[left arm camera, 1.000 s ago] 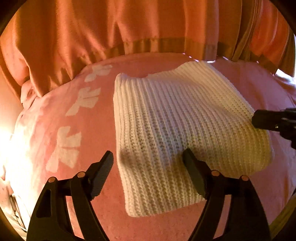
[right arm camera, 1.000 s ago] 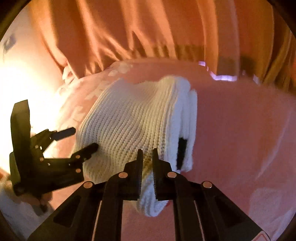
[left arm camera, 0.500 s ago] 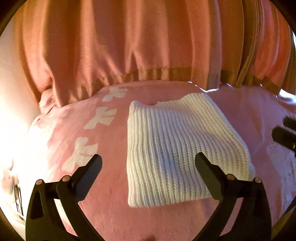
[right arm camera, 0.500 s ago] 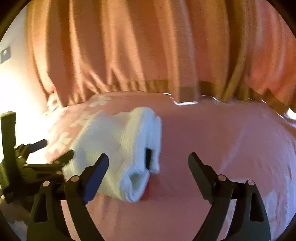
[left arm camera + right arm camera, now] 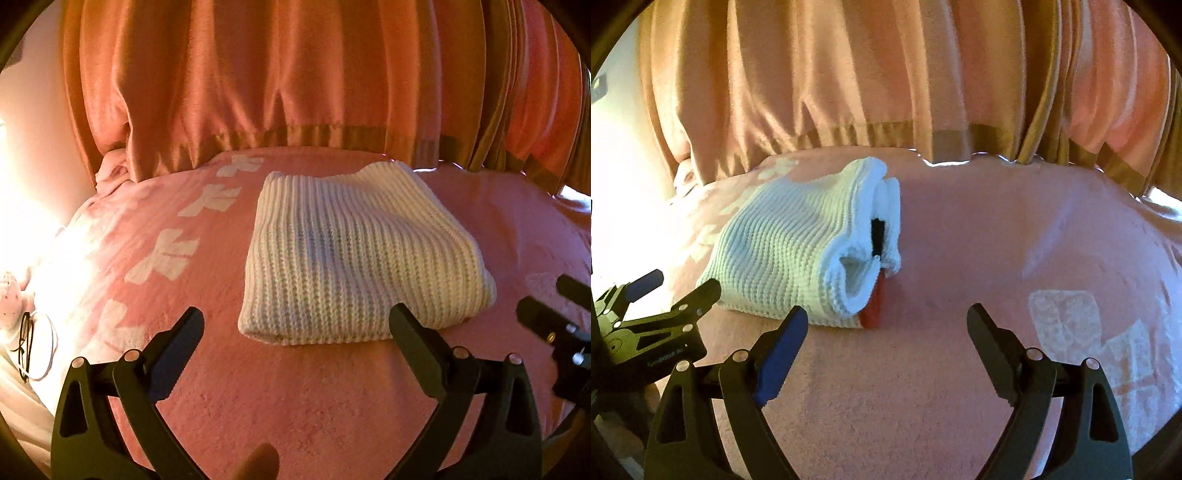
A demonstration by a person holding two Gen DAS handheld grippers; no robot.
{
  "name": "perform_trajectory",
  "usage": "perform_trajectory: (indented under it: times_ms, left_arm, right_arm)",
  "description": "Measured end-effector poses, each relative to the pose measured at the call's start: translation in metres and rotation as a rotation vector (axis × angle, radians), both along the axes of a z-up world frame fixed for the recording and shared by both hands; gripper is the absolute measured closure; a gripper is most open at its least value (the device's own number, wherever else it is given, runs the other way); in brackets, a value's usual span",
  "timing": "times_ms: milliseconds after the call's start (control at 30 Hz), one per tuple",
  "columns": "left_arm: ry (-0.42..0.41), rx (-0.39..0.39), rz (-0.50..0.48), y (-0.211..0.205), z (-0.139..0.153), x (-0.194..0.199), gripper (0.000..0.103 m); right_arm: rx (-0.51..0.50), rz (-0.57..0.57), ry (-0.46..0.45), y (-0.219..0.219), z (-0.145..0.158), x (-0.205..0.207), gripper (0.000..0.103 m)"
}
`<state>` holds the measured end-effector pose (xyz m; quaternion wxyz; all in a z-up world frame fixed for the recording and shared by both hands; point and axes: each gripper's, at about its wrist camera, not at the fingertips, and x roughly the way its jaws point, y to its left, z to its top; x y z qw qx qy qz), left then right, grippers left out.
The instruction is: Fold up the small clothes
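Observation:
A white ribbed knit garment [image 5: 354,254] lies folded into a thick rectangle on the pink blanket [image 5: 295,398]. In the right wrist view the garment [image 5: 798,251] shows its layered open end, with a black label and a red tag at that end. My left gripper [image 5: 295,332] is open and empty, just in front of the garment's near edge. My right gripper [image 5: 886,328] is open and empty, in front of and to the right of the garment. Each gripper shows at the edge of the other's view.
Orange curtains [image 5: 295,92] hang along the far edge of the bed. The blanket has white bow patterns [image 5: 166,254]. A pair of glasses and a cord [image 5: 27,343] lie at the far left. Bright light washes out the left side.
My right gripper has opened and let go of the garment. Both grippers have pulled back from it. The garment now lies flat and folded.

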<state>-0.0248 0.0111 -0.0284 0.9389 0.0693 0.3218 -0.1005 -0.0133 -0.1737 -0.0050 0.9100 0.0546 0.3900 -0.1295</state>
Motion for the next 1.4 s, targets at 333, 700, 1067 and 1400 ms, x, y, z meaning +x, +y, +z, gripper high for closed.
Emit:
perform_trajectory:
  times_ms: [333, 700, 1067, 1400]
  left_arm:
    - [0.015, 0.028, 0.014, 0.005, -0.013, 0.004, 0.005]
    - [0.026, 0.029, 0.010, 0.008, -0.017, 0.004, 0.005]
    - [0.028, 0.033, 0.008, 0.007, -0.018, 0.005, 0.005]
    - [0.033, 0.005, -0.002, 0.008, -0.020, 0.003, 0.005]
  right_arm:
    - [0.042, -0.009, 0.028, -0.001, -0.009, 0.002, 0.017]
    - [0.026, 0.028, 0.056, 0.014, -0.018, 0.005, 0.017]
    - [0.021, 0.045, 0.069, 0.011, -0.019, 0.006, 0.017]
    - [0.014, 0.049, 0.075, 0.015, -0.021, 0.006, 0.017]
